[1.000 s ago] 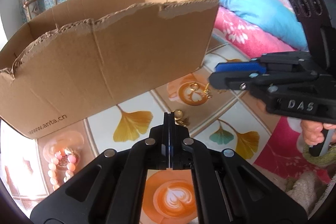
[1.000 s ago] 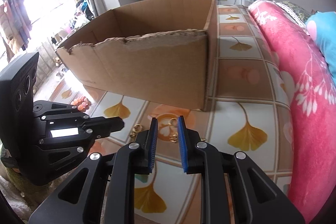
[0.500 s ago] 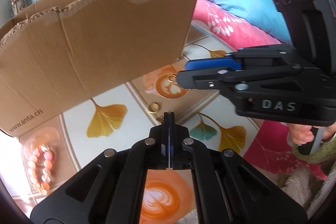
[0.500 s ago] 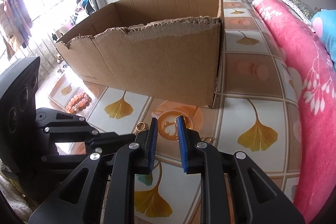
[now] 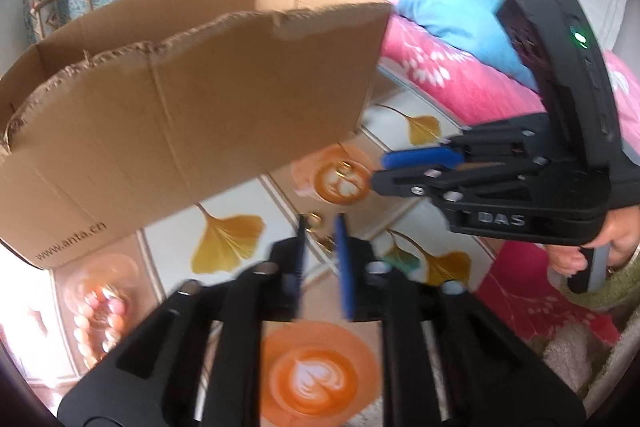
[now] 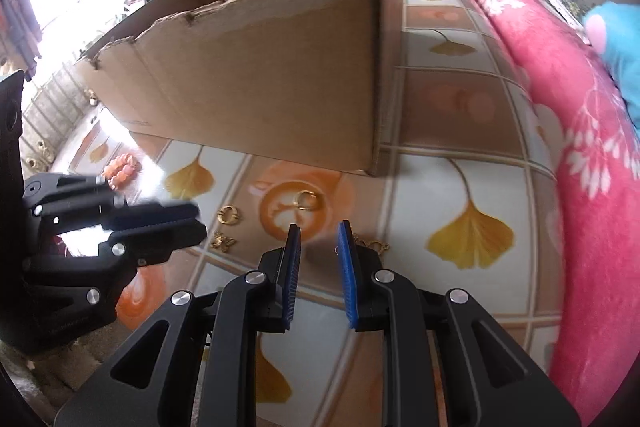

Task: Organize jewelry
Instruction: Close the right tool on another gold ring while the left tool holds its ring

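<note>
Hovering low over the patterned floor mat (image 6: pixel 472 187), the right gripper (image 6: pixel 319 227) has its blue-padded fingers parted with nothing between them. Just ahead lies a gold ring (image 6: pixel 305 200) on a printed coffee cup; a gold hoop (image 6: pixel 229 215) and a butterfly-shaped piece (image 6: pixel 222 241) lie to its left, and a fine gold chain (image 6: pixel 370 245) peeks out beside the right finger. The left gripper (image 5: pixel 320 223) is also spread and empty, blurred, its tips framing a small gold piece (image 5: pixel 314 220). Only the left wrist view shows the hand (image 5: pixel 592 251) on the right gripper's handle. A pink bead bracelet (image 5: pixel 98 323) lies well apart, near the corner of the cardboard box (image 5: pixel 192 119). The right wrist view shows the pink quilt (image 6: pixel 592 187) alongside the mat.
</note>
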A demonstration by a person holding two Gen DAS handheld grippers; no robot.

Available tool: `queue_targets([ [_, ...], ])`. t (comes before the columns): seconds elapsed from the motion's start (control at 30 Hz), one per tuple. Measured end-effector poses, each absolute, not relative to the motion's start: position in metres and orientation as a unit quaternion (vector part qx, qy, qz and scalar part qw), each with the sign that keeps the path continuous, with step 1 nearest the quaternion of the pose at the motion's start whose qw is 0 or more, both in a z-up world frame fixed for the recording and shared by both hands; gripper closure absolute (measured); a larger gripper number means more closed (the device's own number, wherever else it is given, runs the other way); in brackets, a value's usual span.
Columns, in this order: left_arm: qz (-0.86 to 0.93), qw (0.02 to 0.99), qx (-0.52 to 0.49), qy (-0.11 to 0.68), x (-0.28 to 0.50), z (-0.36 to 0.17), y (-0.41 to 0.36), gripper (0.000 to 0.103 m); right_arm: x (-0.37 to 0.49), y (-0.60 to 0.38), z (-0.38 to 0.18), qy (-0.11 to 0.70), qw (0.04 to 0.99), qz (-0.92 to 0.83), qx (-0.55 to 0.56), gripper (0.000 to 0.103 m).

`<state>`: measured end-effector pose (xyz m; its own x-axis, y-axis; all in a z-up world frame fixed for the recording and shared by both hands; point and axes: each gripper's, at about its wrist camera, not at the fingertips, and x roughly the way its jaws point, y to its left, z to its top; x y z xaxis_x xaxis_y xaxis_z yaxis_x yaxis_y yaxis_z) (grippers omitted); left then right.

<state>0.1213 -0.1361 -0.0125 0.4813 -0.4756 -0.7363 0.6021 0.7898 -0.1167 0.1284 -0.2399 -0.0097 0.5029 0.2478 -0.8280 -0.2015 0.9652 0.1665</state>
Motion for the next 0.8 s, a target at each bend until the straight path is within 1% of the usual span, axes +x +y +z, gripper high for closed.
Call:
queue_targets([
  [0.03, -0.310, 0.859, 0.082, 0.400, 0.125, -0.013, -0.137, 0.070, 0.129, -0.241, -0.009, 0.480, 0.867, 0.130, 0.028, 0.084],
  [0.1, -0.309, 0.857, 0.088, 0.403, 0.129, -0.015, -0.141, 0.066, 0.129, -0.243, -0.007, 0.474, 0.870, 0.134, 0.036, 0.084],
  [0.27, -0.303, 0.851, 0.103, 0.417, 0.137, -0.023, -0.149, 0.066, 0.129, -0.238, -0.004, 0.460, 0.875, 0.143, 0.042, 0.083],
  [0.3, -0.303, 0.851, 0.106, 0.417, 0.137, -0.024, -0.150, 0.067, 0.129, -0.238, -0.004, 0.457, 0.877, 0.145, 0.043, 0.083],
  [0.33, -0.301, 0.851, 0.111, 0.415, 0.137, -0.024, -0.151, 0.074, 0.129, -0.238, -0.004, 0.455, 0.877, 0.146, 0.044, 0.083],
  [0.37, -0.298, 0.852, 0.115, 0.415, 0.137, -0.024, -0.151, 0.076, 0.130, -0.238, -0.004, 0.453, 0.878, 0.148, 0.044, 0.083],
  [0.43, -0.293, 0.853, 0.125, 0.413, 0.137, -0.024, -0.153, 0.086, 0.131, -0.237, -0.003, 0.449, 0.880, 0.150, 0.043, 0.083],
  [0.47, -0.292, 0.853, 0.129, 0.413, 0.137, -0.026, -0.155, 0.088, 0.131, -0.237, -0.003, 0.448, 0.880, 0.151, 0.042, 0.083],
  [0.67, -0.295, 0.849, 0.159, 0.409, 0.133, -0.027, -0.161, 0.089, 0.134, -0.237, -0.004, 0.444, 0.882, 0.154, 0.042, 0.083],
  [0.8, -0.298, 0.848, 0.158, 0.409, 0.135, -0.027, -0.159, 0.090, 0.134, -0.236, -0.004, 0.444, 0.882, 0.153, 0.040, 0.083],
])
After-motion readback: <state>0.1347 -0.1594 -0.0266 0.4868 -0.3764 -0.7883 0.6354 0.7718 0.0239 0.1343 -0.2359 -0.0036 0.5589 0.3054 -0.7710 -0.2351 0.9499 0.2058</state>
